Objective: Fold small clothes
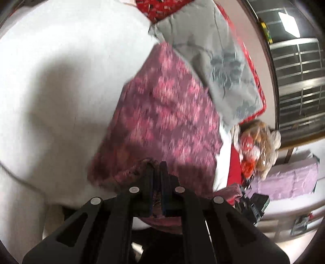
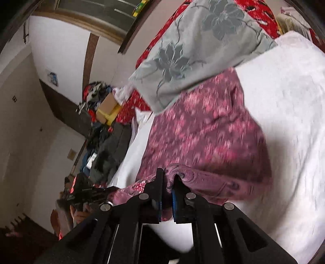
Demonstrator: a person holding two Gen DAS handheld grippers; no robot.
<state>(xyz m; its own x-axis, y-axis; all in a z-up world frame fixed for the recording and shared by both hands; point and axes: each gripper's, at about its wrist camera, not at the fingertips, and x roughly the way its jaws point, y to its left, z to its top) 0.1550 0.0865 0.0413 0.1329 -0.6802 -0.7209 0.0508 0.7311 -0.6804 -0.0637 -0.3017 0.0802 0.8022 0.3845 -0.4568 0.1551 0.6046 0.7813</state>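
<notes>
A maroon garment with a pink floral print lies spread on the white bed sheet. My left gripper is shut on its near edge, fabric bunched between the fingers. In the right wrist view the same garment stretches away from me, and my right gripper is shut on its near hem, which curls up around the fingers. The left gripper shows at the lower left of the right wrist view, holding the other end of that hem. The image is motion-blurred.
A grey floral pillow lies on the far end of the garment, also in the right wrist view, with a red patterned cover behind it. Beside the bed are a clutter pile with a cardboard box, a window, and purple cloth.
</notes>
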